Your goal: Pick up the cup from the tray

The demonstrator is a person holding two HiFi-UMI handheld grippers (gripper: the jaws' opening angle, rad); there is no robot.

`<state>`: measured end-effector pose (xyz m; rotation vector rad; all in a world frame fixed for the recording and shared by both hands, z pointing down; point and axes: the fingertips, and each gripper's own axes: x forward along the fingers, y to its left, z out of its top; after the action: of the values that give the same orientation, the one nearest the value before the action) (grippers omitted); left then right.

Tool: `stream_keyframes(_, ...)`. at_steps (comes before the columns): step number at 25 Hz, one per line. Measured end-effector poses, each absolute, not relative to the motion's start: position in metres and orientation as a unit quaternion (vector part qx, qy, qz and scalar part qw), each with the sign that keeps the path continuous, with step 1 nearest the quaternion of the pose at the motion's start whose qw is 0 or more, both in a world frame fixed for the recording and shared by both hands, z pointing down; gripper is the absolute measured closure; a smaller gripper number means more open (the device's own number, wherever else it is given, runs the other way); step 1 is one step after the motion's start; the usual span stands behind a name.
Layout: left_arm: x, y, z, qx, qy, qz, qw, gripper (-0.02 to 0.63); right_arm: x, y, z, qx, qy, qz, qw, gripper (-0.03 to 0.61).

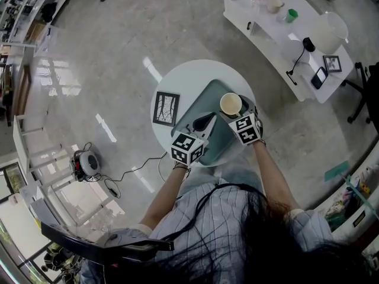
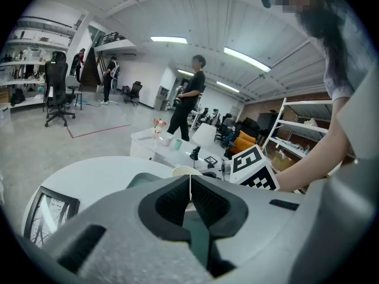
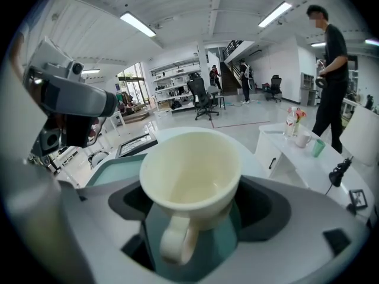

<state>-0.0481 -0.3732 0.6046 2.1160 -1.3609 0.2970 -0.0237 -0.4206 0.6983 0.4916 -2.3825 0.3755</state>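
fingers [image 3: 269, 209] of the right gripper [image 1: 240, 114] stand spread wide, one on each side of a cream ceramic cup with a loop handle [image 3: 189, 170]. a dark gap shows at the cup's left flank, so they are not clamped on it. handle points back at this gripper's camera. cup upright on a grey-green plastic tray [image 1: 207, 96].

left gripper [image 1: 204, 122]: its fingers [image 2: 213, 203] are pressed together, only a thin seam between them and nothing in it. it hangs over the tray's middle, just beside the right gripper.

views compared:
- right gripper view gives the cup's hollow inside and the handle; head view gives only the round mouth.
- left gripper view catches just the cup's rim peeking over its own fingers.
- head view alone places the cup toward the tray's far right corner, on a round white tabletop [image 1: 189, 76].

edges and room:
- cup near the tray's far edge and the tabletop's right rim.
- tray's left half bare.
- black-framed flat card [image 1: 166, 108] lies left of the tray, apart from it.
- long white desk [image 1: 278, 34] well apart, with glossy grey floor [image 1: 106, 58] between.
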Motion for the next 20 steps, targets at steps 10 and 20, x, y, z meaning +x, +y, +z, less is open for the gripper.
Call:
stream_keyframes(10, -0.056, -0.362, 0.598, 0.795, -0.518, 0.109, 0.295, 0.600, -0.018, -0.409, 0.688, 0.217, -0.905, 0.184, 0.316, 0.184)
stream_keyframes(20, -0.057, -0.333, 0.570, 0.808, -0.516, 0.083, 0.273, 0.600, -0.001, -0.399, 0.626, 0.285, -0.896, 0.243, 0.237, 0.184)
